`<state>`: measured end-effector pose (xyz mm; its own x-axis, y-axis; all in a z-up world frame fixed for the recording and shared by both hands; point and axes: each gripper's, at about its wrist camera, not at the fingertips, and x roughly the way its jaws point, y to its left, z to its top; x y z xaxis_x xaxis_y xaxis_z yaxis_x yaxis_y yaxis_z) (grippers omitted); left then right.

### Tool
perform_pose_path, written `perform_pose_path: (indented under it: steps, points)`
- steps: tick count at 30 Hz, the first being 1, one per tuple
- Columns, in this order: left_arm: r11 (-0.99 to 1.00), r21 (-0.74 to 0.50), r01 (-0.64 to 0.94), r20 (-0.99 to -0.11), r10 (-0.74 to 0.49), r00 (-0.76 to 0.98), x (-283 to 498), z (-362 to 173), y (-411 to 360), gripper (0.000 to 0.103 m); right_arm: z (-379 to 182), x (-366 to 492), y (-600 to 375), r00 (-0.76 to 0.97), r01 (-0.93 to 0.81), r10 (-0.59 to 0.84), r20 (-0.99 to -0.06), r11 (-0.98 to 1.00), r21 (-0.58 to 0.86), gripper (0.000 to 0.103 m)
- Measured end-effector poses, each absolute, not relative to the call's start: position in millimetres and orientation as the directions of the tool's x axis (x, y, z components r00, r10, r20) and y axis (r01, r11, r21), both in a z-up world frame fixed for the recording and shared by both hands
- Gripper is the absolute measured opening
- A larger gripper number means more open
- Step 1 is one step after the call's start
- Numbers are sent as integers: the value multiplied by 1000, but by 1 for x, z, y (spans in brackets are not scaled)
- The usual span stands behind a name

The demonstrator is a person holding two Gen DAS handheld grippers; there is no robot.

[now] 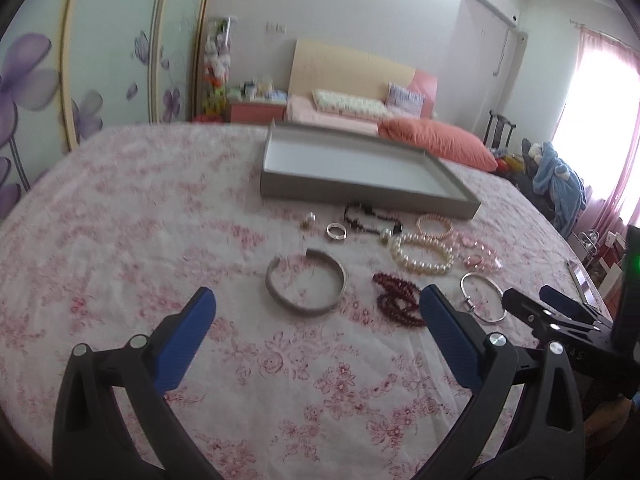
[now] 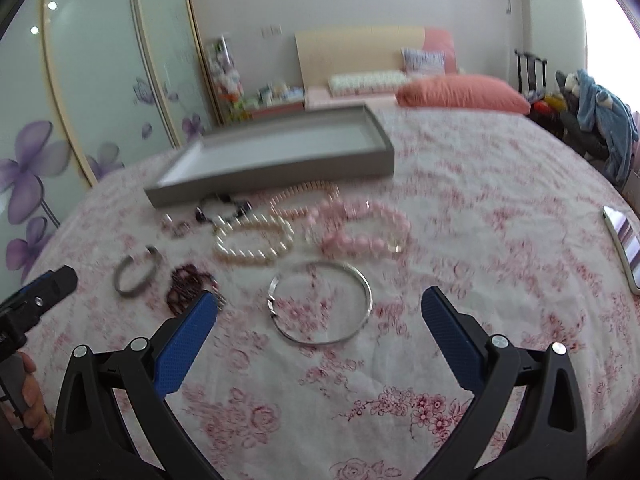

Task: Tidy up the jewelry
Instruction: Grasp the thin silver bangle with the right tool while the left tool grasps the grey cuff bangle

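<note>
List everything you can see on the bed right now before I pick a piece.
tray: 1, grey, nothing visible inside, behind the jewelry
open cuff: 1, grey metal, ahead of left gripper
thin bangle: 1, silver, ahead of right gripper
pearl bracelet: 1, cream, middle
pink bead bracelets: several, right
dark red beads: 1 heap, between cuff and bangle
black beads: 1, by tray
ring: 1, silver
left gripper: open
right gripper: open

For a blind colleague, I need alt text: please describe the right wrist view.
The open right tool hovers over a floral bedspread, with a thin silver bangle lying between its blue fingers. Beyond it lie pearl and pink bead bracelets, a dark red one and a grey cuff, all outside the empty grey tray.
</note>
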<state>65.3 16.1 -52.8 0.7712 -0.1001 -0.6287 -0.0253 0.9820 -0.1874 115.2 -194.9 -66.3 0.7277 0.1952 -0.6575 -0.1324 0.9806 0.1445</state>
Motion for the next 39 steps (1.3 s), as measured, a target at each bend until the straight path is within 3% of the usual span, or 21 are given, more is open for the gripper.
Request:
perform_pose_path:
  steps: [10, 12, 23, 26, 36, 39]
  points:
    - [983, -178, -52, -719, -94, 688, 95, -71, 21, 99, -88, 138, -181, 628, -151, 157, -763, 985, 78, 101]
    - [983, -177, -52, -731, -96, 676, 99, -74, 22, 99, -91, 141, -178, 611, -150, 139, -780, 987, 58, 97]
    - [985, -153, -78, -781, -72, 620, 118, -86, 27, 99, -89, 155, -178, 605, -138, 99, -790, 990, 18, 91]
    - [987, -144, -77, -791, -68, 608, 123, -88, 27, 99, -86, 154, -175, 622, -159, 116, -774, 987, 19, 73]
    - [992, -87, -92, -818, -19, 574, 146, -96, 20, 99, -86, 154, -178, 626, -167, 144, -766, 985, 49, 73]
    - [992, -62, -106, -820, 10, 572, 153, -96, 19, 92, -86, 153, -178, 628, -169, 149, -764, 984, 53, 73]
